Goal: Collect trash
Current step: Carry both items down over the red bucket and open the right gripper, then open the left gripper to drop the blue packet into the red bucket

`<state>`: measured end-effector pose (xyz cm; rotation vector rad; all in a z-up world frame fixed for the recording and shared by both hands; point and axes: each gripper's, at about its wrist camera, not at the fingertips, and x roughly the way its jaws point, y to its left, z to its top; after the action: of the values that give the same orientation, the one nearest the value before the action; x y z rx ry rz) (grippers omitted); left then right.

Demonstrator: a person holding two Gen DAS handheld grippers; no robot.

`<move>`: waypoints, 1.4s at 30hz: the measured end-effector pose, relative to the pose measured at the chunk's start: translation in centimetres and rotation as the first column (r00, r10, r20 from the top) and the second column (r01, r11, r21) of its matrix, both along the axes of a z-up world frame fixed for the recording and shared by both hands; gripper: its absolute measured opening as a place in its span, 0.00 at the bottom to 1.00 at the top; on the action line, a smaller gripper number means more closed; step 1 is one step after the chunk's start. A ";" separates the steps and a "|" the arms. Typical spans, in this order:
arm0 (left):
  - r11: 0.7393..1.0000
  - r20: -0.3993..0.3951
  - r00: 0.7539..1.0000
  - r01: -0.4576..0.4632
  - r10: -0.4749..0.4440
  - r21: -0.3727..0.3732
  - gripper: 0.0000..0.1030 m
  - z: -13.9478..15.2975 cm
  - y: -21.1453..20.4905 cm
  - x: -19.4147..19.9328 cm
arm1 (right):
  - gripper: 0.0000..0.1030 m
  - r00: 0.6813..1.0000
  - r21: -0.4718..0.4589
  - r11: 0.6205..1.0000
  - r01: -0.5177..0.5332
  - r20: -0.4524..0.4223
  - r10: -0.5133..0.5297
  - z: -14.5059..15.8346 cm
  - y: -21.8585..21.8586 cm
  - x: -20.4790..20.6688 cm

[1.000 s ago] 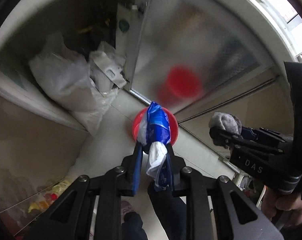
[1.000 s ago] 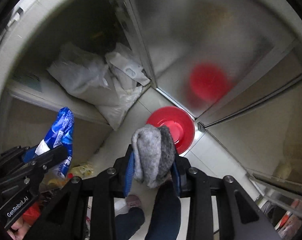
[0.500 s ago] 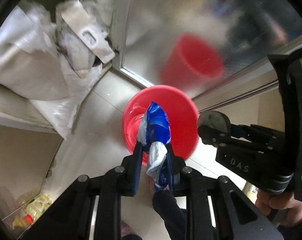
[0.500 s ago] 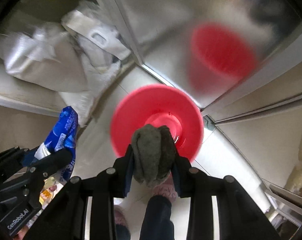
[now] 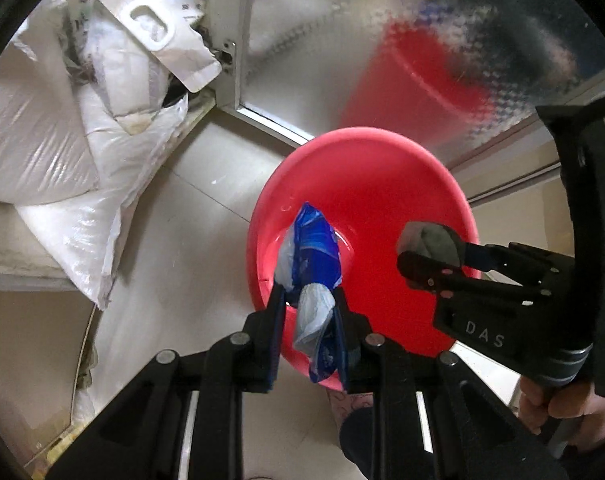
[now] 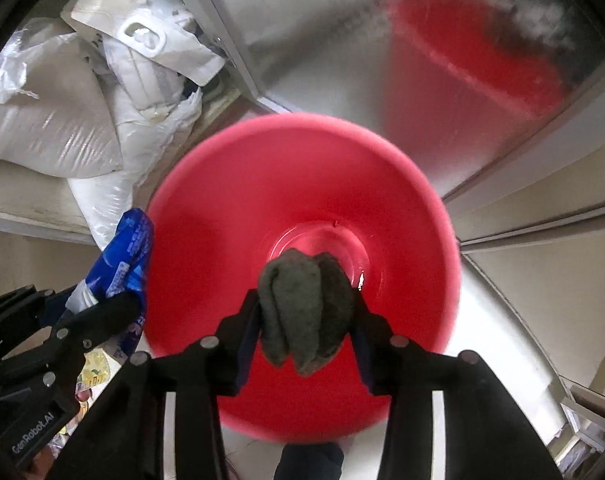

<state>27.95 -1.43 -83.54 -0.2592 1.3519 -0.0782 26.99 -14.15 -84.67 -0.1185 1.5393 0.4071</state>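
Note:
A round red bin (image 5: 386,184) stands on the pale floor below both grippers; in the right wrist view its rim (image 6: 190,184) fills the middle. My left gripper (image 5: 308,312) is shut on a crumpled blue and white wrapper (image 5: 316,248), held over the bin's near left side. The wrapper also shows in the right wrist view (image 6: 126,256). My right gripper (image 6: 306,312) is shut on a wad of grey cloth (image 6: 302,300), held over the bin's centre. It shows in the left wrist view (image 5: 426,252) to the right of the wrapper.
White plastic sacks (image 5: 62,128) are piled on a low ledge at the left (image 6: 50,120). A frosted glass door (image 5: 342,40) stands behind the bin, with a blurred red shape (image 6: 470,44) on the glass. Small colourful packets (image 6: 90,372) lie on the floor at the lower left.
Both grippers have moved forward and down towards the red bin, which now looks much larger. Each still holds its item.

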 end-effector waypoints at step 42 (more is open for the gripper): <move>0.990 -0.068 0.988 0.142 -0.142 -0.005 0.45 -7.0 -6.1 5.3 | 0.99 0.977 -0.169 0.963 0.211 0.073 -0.202 -0.8 -8.9 -0.2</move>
<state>33.24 -7.56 -90.51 -0.1664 1.4370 -0.1901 26.82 -23.00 -85.47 -0.1046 1.5146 0.1004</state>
